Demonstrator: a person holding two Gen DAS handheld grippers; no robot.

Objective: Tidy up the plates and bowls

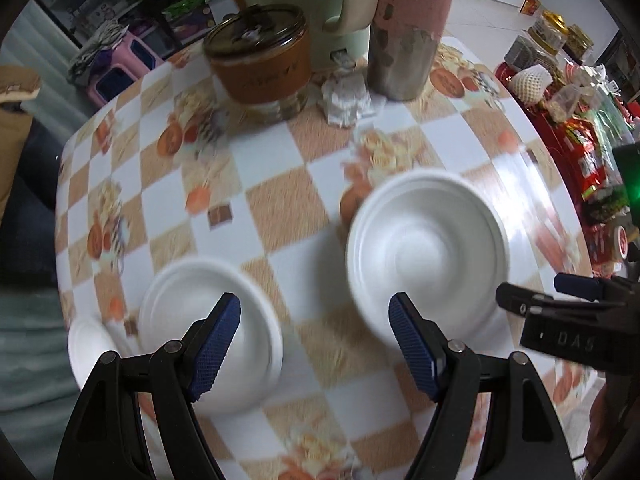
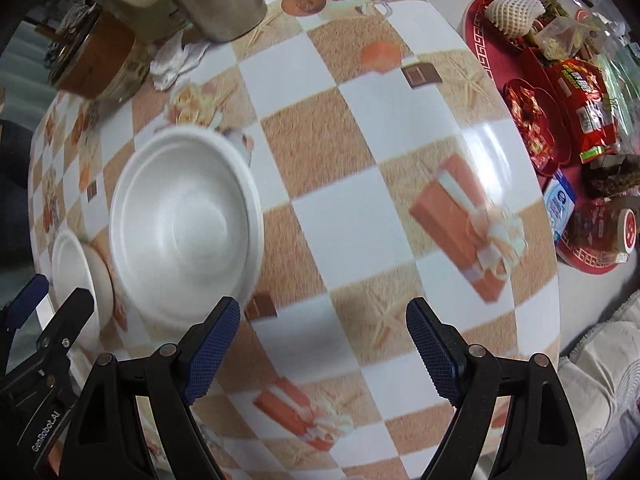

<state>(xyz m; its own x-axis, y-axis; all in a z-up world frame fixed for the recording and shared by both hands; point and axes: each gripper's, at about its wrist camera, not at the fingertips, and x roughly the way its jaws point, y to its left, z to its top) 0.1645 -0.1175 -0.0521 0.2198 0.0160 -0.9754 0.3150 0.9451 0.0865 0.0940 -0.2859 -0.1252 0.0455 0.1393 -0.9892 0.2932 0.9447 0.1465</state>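
We hold our left gripper (image 1: 316, 344) and right gripper (image 2: 324, 344) over the checkered table (image 1: 280, 200), both with jaws wide apart and holding nothing. A big white bowl (image 1: 428, 252) sits near the middle. A smaller white bowl (image 1: 212, 320) and a tiny white dish (image 1: 86, 340) sit beside it.

open tablecloth (image 2: 360, 216) right of large bowl (image 2: 186, 224), jar (image 1: 260, 60) and flask (image 1: 408, 28) crowding far edge
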